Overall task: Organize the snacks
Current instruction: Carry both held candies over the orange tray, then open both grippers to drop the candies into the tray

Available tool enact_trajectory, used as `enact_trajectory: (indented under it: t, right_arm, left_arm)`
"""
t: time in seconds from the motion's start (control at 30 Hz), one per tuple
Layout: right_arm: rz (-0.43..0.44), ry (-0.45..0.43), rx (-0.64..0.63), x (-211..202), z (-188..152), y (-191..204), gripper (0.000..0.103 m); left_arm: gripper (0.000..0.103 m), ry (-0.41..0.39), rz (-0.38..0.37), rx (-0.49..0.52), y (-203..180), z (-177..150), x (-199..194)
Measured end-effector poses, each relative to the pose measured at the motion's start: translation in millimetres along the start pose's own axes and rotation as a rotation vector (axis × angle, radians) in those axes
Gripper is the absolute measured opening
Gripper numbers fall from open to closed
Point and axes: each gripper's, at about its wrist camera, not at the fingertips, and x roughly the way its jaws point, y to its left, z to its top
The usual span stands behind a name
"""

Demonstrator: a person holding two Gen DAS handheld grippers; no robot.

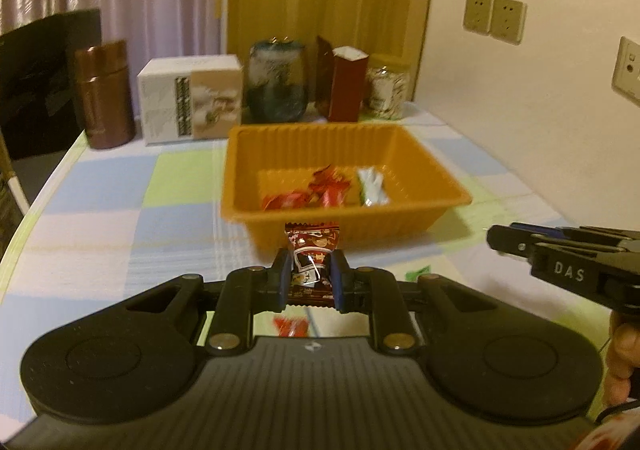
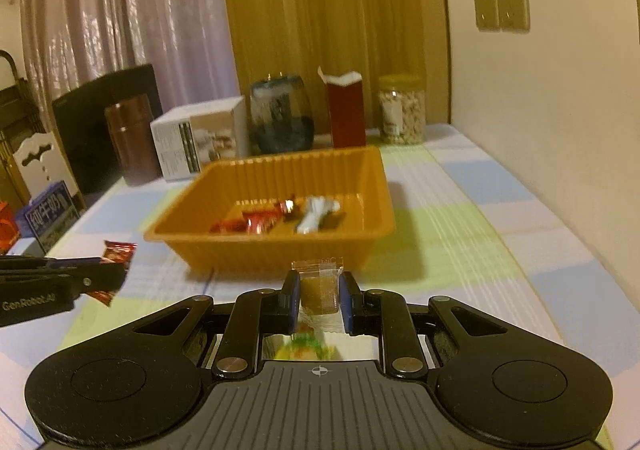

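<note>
The jaws of the left gripper (image 1: 311, 270) are squeezed tight on a dark red candy (image 1: 312, 250). The candy stands up between the blue pads, above the checked tablecloth (image 1: 120, 190). The jaws of the right gripper (image 2: 319, 292) are squeezed on a small brown sweet in a clear wrapper (image 2: 319, 286). Both snacks are held just in front of the orange tray (image 1: 344, 148), near its front wall but not inside it. In the tray lie some red candies (image 1: 320, 190) and a white and green one (image 1: 372, 186). Behind the tray stand a brown can (image 1: 105, 94), a white box (image 1: 190, 98), a dark glass jar (image 1: 276, 80), a red carton (image 1: 346, 88) and a jar with a yellow lid (image 1: 388, 88).
</note>
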Motion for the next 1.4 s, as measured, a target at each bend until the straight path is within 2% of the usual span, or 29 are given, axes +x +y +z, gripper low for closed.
enact_trajectory:
  t: [0.27,0.47,0.83,1.23,1.3,1.37,1.4]
  right_arm:
    - [0.009,-0.040,0.011,8.6,23.9,-3.2,0.021]
    - [0.002,-0.066,0.010,26.9,45.6,-9.2,0.021]
    - [0.007,-0.072,0.057,73.4,75.7,-19.9,0.021]
    - [0.002,-0.015,0.090,117.4,76.5,-27.8,0.021]
    - [0.001,-0.011,0.088,121.3,76.2,-27.0,0.021]
    - [0.002,-0.007,0.093,122.8,75.7,-26.9,0.021]
    - [0.003,-0.005,0.095,123.1,75.5,-26.9,0.021]
  left_arm:
    - [0.018,-0.041,-0.014,0.027,-2.3,34.7,19.0]
    - [0.018,-0.042,-0.014,-0.001,10.6,51.4,43.3]
    - [0.018,-0.019,-0.012,-0.013,23.4,62.6,86.4]
    - [0.019,0.018,-0.002,-0.040,36.9,66.2,126.5]
    - [0.021,0.021,0.000,-0.041,37.2,67.2,130.8]
    - [0.032,0.014,0.004,-0.042,39.9,66.7,131.3]
    - [0.033,0.011,0.010,-0.046,41.0,66.1,130.3]
